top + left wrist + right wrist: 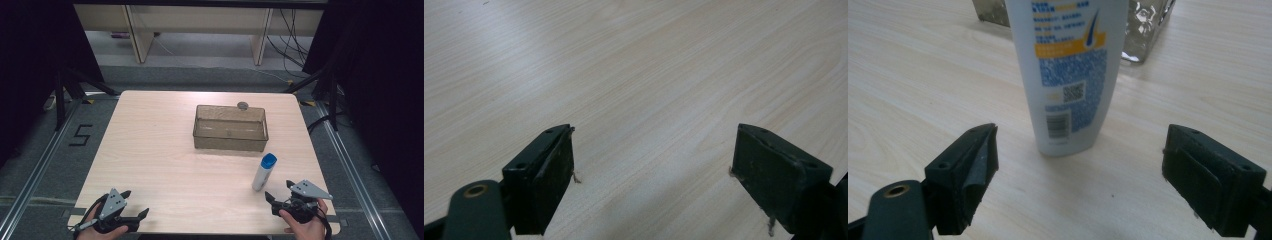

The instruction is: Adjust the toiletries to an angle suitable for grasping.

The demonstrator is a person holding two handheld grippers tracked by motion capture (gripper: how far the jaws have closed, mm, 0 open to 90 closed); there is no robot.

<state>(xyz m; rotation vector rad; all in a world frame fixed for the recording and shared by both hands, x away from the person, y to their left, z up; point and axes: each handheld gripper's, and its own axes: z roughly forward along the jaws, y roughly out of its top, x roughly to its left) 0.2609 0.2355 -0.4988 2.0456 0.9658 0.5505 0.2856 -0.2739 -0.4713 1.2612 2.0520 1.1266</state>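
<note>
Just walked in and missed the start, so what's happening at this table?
A person holds a tool in each hand at the near edge of the table. The right tool is open and faces an upright white bottle with a blue cap, not touching it. A clear bin sits behind the bottle. The left tool is open over bare wood.

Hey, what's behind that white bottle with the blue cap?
Behind the white bottle stands a clear plastic bin, apart from it. A small round grey thing peeks over the bin's far rim; the rim hides its lower part.
</note>
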